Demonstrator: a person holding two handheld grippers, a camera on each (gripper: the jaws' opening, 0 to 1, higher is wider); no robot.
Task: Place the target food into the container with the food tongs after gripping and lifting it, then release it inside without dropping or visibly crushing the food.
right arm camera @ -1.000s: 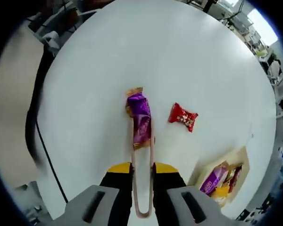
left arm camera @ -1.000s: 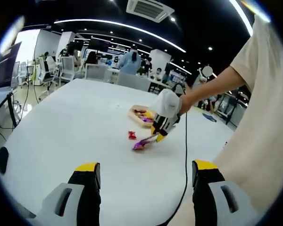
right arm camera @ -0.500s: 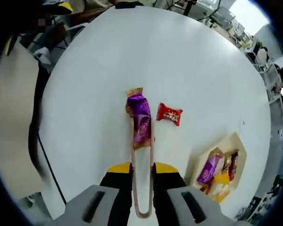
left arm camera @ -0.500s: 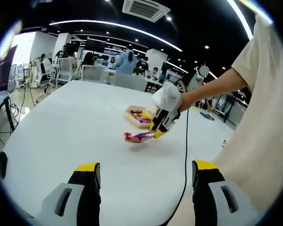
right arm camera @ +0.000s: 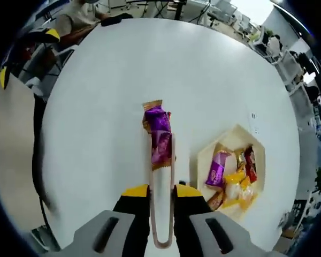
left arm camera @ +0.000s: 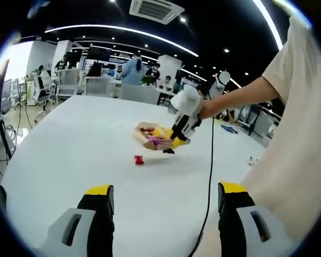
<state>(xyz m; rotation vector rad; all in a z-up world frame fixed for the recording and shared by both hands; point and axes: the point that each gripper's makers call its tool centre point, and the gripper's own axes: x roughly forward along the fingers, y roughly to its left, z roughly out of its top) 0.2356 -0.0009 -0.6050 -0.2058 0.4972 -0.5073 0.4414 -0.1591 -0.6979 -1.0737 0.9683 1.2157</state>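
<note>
My right gripper [right arm camera: 161,191] is shut on a pair of beige food tongs [right arm camera: 162,214]. The tong tips pinch a purple snack packet [right arm camera: 159,134], held in the air above the white table [right arm camera: 107,107], just left of the hexagonal beige tray [right arm camera: 227,140]. In the left gripper view a person's hand holds that right gripper [left arm camera: 179,133] over the near edge of the tray [left arm camera: 142,128], with the purple packet [left arm camera: 156,142] hanging at the tongs' end. A small red candy [left arm camera: 139,159] lies on the table in front of it. My left gripper [left arm camera: 166,214] is open and holds nothing.
The tray holds several packets: purple [right arm camera: 216,168], yellow [right arm camera: 236,184] and red [right arm camera: 250,160]. A black cable [left arm camera: 208,176] hangs from the right gripper down across the table. A person's sleeve [left arm camera: 299,134] fills the right side. Chairs and people stand beyond the table's far edge.
The right gripper has lifted the purple packet off the table and carried it toward the tray. The red candy stays on the table, now behind the packet.
</note>
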